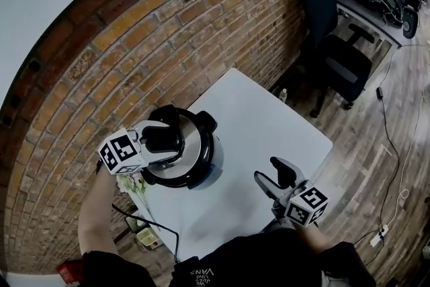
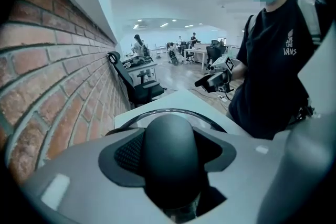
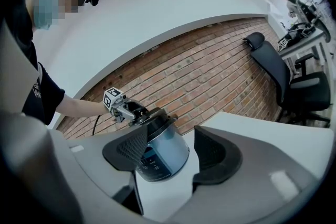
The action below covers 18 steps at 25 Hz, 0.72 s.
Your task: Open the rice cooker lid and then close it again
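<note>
My left gripper [image 1: 160, 143] sits on top of the rice cooker [image 1: 191, 161], and its fingers [image 2: 126, 152] are clamped on the dark round knob [image 2: 170, 147] in the middle of the lid [image 1: 196, 144], one pad pressed to each side of it. From the left gripper view the knob fills the whole gap between my fingers, with the lid's shiny rim [image 2: 173, 112] curving just beyond it. The lid lies flat on the cooker body. The cooker stands at the far left corner of the white bench [image 1: 269, 121], close against the brick wall [image 1: 134, 57]. My right gripper [image 1: 274, 177] hangs over the near right part of the bench, well apart from the cooker, pointing roughly level toward it. Its fingers [image 3: 134, 149] are spread wide with nothing between them. Looking along them in the right gripper view, I see the cooker's grey body and front panel [image 3: 160, 152] framed in the gap, but far off, with my left gripper [image 3: 128, 111] perched on its lid [image 3: 157, 119].
</note>
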{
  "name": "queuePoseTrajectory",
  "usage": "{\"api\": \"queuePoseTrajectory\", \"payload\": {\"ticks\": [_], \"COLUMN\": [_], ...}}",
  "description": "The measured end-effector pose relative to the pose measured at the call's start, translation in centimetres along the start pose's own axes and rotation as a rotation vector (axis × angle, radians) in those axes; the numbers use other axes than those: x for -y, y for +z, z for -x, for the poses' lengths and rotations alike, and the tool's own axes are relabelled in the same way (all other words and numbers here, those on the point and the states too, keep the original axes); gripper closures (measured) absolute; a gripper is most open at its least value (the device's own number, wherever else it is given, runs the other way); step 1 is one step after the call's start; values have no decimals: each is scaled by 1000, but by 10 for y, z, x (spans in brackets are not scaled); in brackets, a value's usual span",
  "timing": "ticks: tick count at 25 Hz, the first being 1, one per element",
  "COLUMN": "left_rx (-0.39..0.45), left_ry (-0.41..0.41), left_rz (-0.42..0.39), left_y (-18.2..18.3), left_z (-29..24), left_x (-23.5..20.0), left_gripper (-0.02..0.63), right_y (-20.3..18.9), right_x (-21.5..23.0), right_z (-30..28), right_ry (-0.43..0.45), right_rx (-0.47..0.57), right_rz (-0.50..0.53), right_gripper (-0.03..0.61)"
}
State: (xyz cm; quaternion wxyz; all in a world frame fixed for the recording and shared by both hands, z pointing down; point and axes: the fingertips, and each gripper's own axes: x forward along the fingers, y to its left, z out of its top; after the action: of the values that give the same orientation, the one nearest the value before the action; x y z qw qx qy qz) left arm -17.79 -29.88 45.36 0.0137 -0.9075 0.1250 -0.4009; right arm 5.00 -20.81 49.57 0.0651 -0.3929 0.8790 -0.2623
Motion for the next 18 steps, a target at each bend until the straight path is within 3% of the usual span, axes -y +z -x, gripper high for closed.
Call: {"api": "queuePoseTrajectory", "payload": {"ticks": [9,18], "left_rx": [22,40], "left_ry": [-102,-121], "left_rz": [-2,-3], "left_y": [-7,-10], "left_z": [-8,-9], "left_x": [1,1], "left_gripper": [334,334], "right_y": [-3,-9], "right_x": [6,-3], "right_z": [-1,-17], "right_ry": [-25,0], "right_rx": [-3,-26], "right_rz": [-7,3], "right_gripper": [307,307]}}
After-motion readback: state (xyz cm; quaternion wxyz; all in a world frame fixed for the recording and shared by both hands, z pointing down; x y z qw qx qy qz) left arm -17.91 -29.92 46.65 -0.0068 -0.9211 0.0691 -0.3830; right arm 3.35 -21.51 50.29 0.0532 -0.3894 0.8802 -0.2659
